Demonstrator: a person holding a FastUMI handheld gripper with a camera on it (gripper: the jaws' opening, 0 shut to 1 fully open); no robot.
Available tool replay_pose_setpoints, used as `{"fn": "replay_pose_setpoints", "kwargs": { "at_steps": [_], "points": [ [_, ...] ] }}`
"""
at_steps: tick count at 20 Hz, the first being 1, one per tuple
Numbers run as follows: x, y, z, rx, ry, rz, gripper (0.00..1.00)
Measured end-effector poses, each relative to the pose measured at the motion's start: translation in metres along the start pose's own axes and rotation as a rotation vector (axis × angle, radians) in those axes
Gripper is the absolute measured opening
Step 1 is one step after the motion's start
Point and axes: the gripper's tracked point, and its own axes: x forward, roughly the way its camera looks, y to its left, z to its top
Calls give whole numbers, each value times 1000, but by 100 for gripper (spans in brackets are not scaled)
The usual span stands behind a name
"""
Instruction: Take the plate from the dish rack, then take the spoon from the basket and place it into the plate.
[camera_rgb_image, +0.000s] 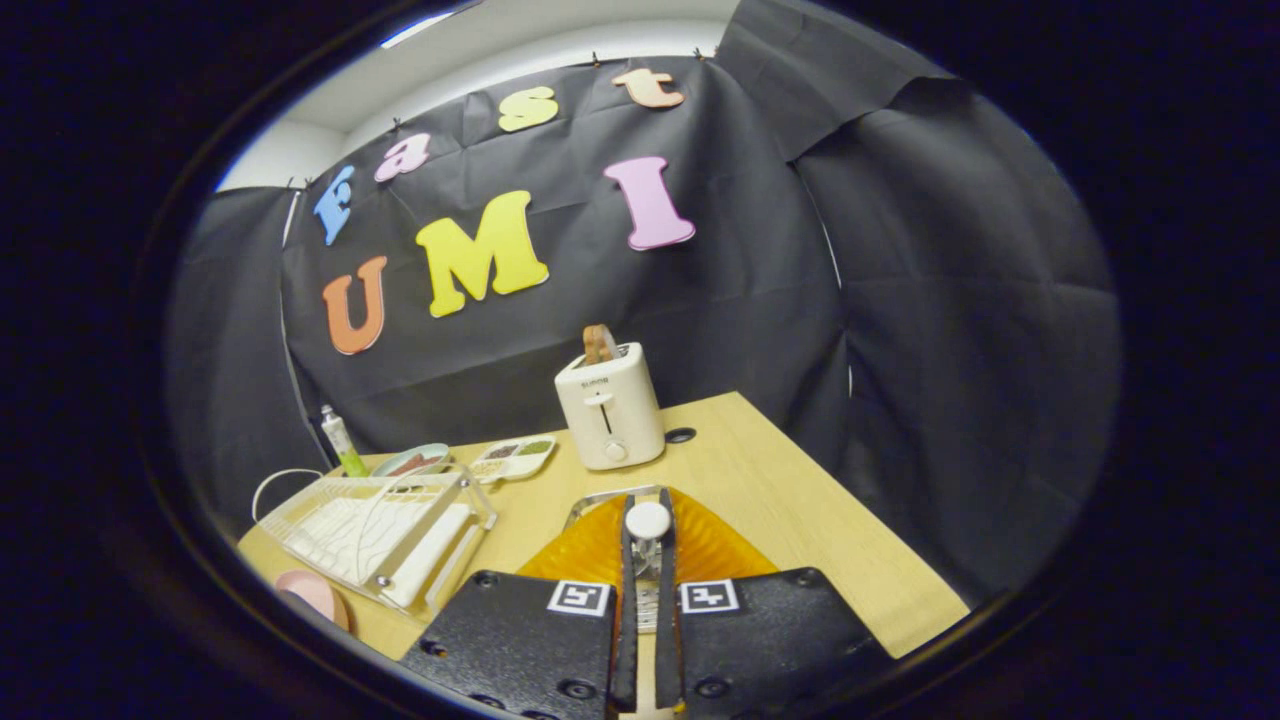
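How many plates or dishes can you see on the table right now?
4, maybe more hidden: an orange plate under the gripper, a pink dish by the rack, a round plate and a divided tray beyond the rack.

The gripper (647, 545) hangs above the table, its fingers (627, 560) drawn close together, clamping a spoon.

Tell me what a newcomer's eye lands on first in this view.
The gripper is shut on a spoon, its white end poking up between the fingers over an orange plate. Beyond them a cream toaster stands on the wooden table. A white dish rack sits beside the fingers.
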Motion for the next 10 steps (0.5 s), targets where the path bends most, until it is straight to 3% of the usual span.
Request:
{"fn": "replay_pose_setpoints", "kwargs": {
  "at_steps": [4,10],
  "points": [
    [-15,0,15,-43,-14,-31,9],
    [-78,25,76,-139,-134,-67,9]
  ]
}}
